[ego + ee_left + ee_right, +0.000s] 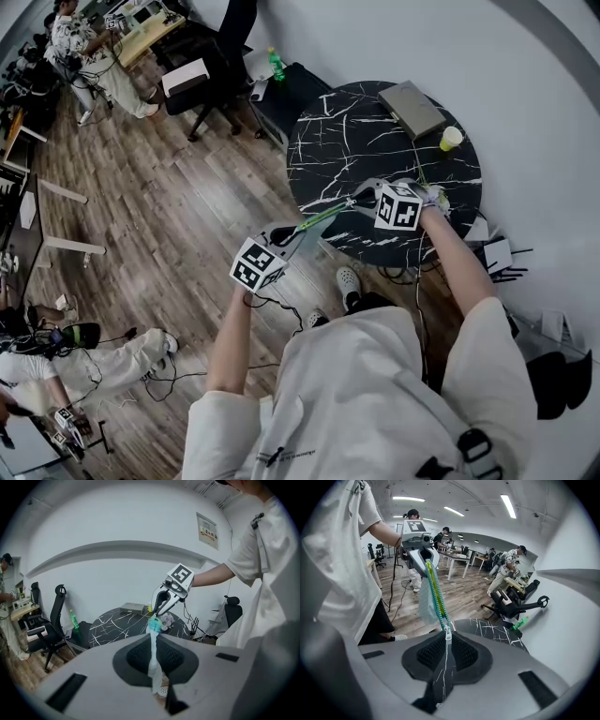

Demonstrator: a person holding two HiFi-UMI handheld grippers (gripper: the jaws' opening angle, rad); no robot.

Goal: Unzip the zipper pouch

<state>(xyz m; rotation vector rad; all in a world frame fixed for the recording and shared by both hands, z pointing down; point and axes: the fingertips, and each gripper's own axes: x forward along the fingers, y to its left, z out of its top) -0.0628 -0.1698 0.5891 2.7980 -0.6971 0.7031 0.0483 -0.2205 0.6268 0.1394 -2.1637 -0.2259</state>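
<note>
Task looks part-way, prob. well along. The zipper pouch (pixel 326 216) is off the table (pixel 375 141), held in the air btwn both tools & stretched taut over the table's near edge and the wood floor (pixel 169 216). The left tongs (pixel 153 657) are clenched on one end of it: in the left gripper view the thin pale fabric runs straight out from btwn the pads. The right tongs (pixel 446 649) are closed on the zipper pull (pixel 448 633), pinched right at their tips. In the right gripper view the teeth (pixel 436 595) run from the pull up to the other tool as 2 rows side by side, one yellow-green, one teal. They seem parted along that stretch, so I'd judge that length already undone, tho the angle is near edge-on & I can't tell how wide the mouth gapes. No teeth show beyond the pull on the right tongs' side, so how much closed track is left can't be told; head view is too small to help. Left to do, as I read it: draw the pull on to the end stop w/ the other end anchored, then confirm the mouth opens. The box (pixel 412 108) & cup (pixel 451 138) on the table are well apart from the work.
</note>
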